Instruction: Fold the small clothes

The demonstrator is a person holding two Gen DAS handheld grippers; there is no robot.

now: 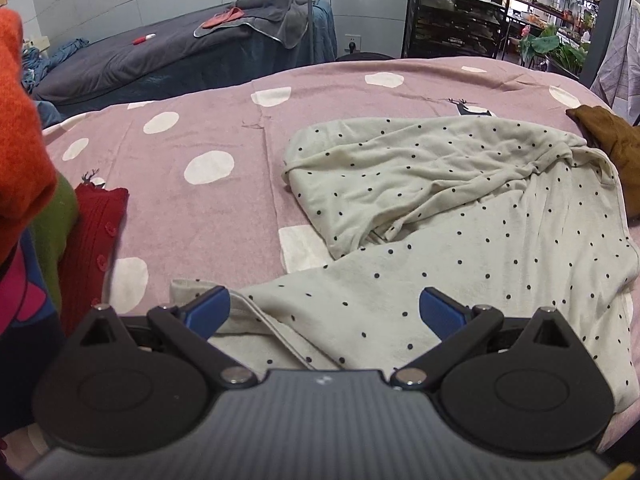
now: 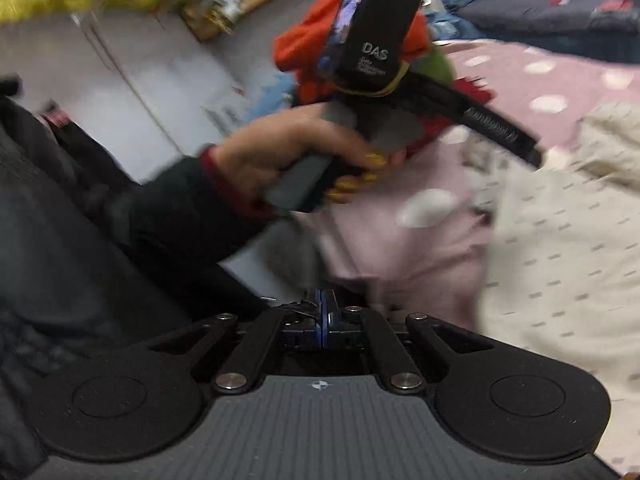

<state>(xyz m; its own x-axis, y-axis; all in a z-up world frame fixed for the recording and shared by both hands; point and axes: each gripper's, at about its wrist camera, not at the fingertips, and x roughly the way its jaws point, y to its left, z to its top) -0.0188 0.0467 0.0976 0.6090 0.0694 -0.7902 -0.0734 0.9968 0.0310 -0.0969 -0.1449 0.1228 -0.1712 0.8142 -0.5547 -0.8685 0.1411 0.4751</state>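
A cream garment with black dots (image 1: pixel 460 216) lies crumpled on the pink spotted bedspread (image 1: pixel 200 128). Its upper part is bunched and folded over, and a sleeve or hem runs toward the camera. My left gripper (image 1: pixel 324 308) hovers open just above that near edge, with its blue pads (image 1: pixel 208 308) wide apart and cloth below them. In the blurred right wrist view the same garment (image 2: pixel 560 260) lies at the right. My right gripper (image 2: pixel 324 312) is shut, its pads together with nothing seen between them, near the bed's edge. A hand (image 2: pixel 288 152) holds the left gripper over the bed.
A pile of clothes sits at the left: an orange piece (image 1: pixel 20 120), a green one, and a red knit (image 1: pixel 92 232). A brown garment (image 1: pixel 612 140) lies at the right edge. Behind are a dark bed (image 1: pixel 160 60) and a black shelf rack (image 1: pixel 452 20).
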